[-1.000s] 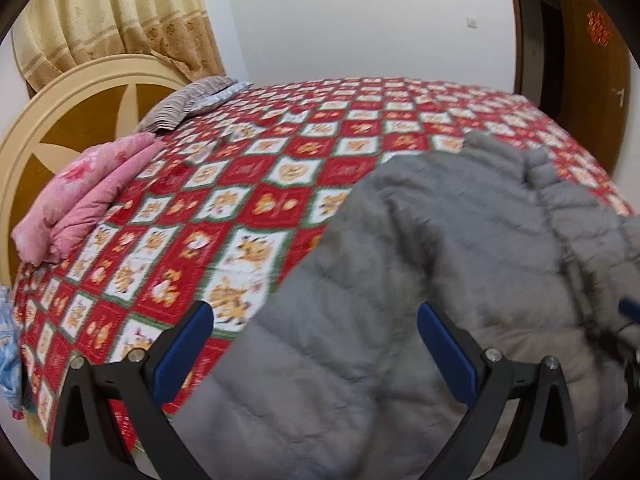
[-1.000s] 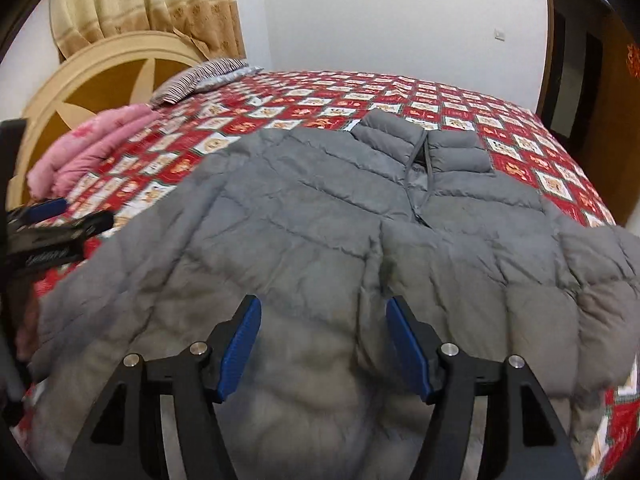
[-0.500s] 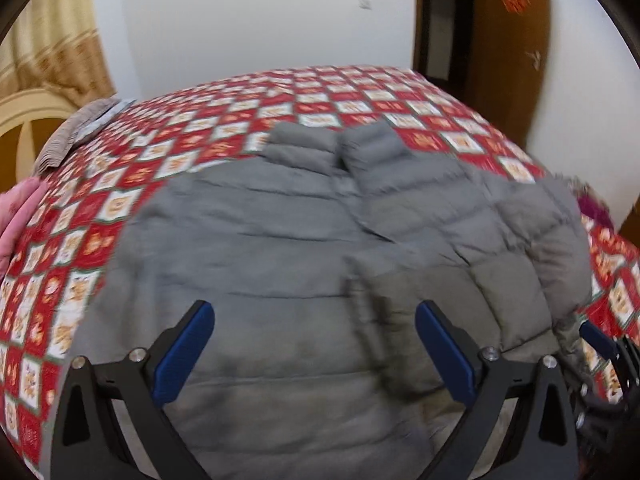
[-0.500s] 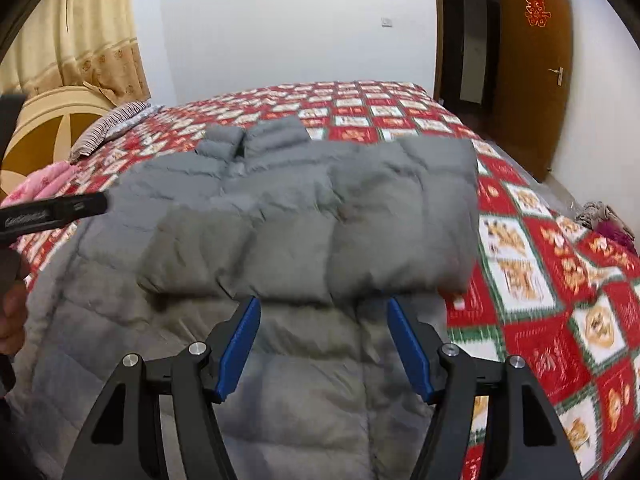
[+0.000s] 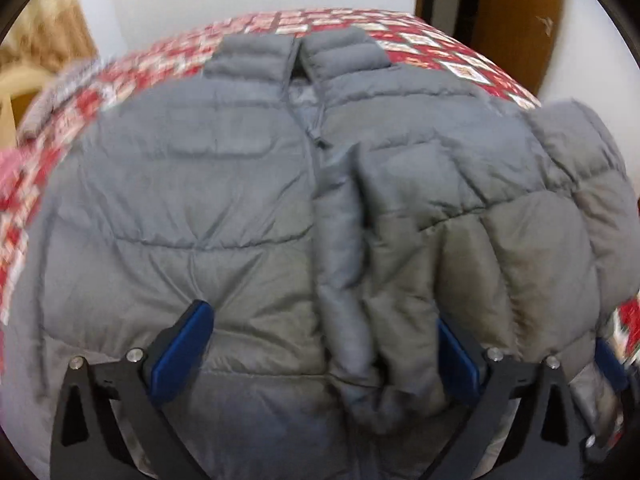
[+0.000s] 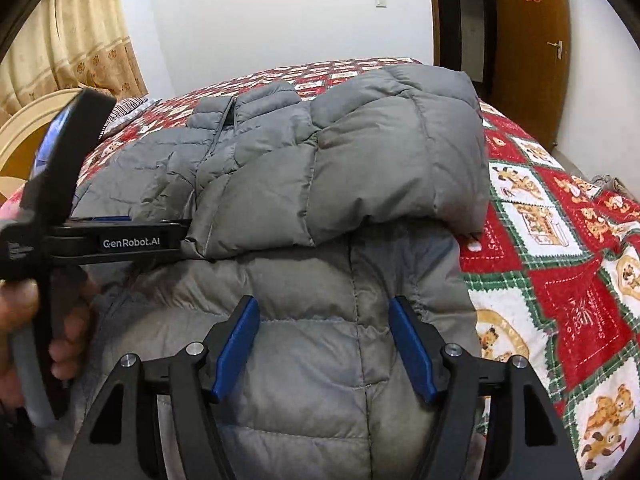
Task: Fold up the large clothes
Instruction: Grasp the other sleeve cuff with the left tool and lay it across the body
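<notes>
Grey padded cloth fills nearly the whole left wrist view: the jacket (image 5: 248, 184) lies front-up on the quilt (image 5: 448, 48), collar at the upper centre of the frame and zip running down the middle. Half a second ago this camera saw the jacket from farther off, with more quilt round it; now it sits low over the hem and the picture is smeared at the left edge. The left gripper (image 5: 320, 360) stands spread wide, gripping nothing, its blue pads on either side of the lower front. At centre right of the frame the sleeve (image 5: 500, 240) lies doubled across the chest, its cuff end bunched beside the right-hand pad.

From the right wrist view, the sleeve (image 6: 360, 168) shows as a thick roll across the middle of the frame, lying on the jacket (image 6: 320, 360) body, with quilt (image 6: 560, 280) bare at the right. That roll lay much the same half a second ago, so the first sleeve fold looks done. The right gripper (image 6: 324, 344) is released too, pads apart over the hem at lower centre. At the left edge the left gripper (image 6: 132, 242) now reaches in sideways just beside the cuff, nearer than before. I judge the sleeve is being tidied before the other side is folded.
</notes>
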`<control>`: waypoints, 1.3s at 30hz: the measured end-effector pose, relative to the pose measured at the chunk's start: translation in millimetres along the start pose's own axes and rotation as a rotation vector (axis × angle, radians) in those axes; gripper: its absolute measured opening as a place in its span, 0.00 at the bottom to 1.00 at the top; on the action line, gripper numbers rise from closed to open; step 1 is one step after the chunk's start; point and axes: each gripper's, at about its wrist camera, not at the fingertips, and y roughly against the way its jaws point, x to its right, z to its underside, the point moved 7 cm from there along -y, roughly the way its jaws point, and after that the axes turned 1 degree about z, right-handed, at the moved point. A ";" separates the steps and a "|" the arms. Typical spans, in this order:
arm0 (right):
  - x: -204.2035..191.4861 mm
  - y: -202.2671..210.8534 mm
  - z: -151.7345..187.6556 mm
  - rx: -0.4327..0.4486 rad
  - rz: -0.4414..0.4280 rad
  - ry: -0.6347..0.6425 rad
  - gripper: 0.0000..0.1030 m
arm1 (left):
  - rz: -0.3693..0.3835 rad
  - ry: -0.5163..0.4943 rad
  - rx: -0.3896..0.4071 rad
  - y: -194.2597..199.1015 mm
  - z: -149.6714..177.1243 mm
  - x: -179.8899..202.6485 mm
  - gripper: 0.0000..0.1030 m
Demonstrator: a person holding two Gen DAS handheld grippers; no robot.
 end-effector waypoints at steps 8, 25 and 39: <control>-2.7 -2.5 1.8 -0.001 0.002 0.010 0.69 | 0.052 -0.045 0.086 28.4 -5.1 11.3 0.25; -2.0 -1.7 3.2 -0.003 -0.011 0.003 0.69 | -0.095 -0.120 0.282 76.4 -19.5 -53.4 0.14; 28.7 -10.1 -99.5 0.089 0.049 -0.033 0.69 | -0.148 -0.058 0.239 39.7 2.2 -77.1 0.22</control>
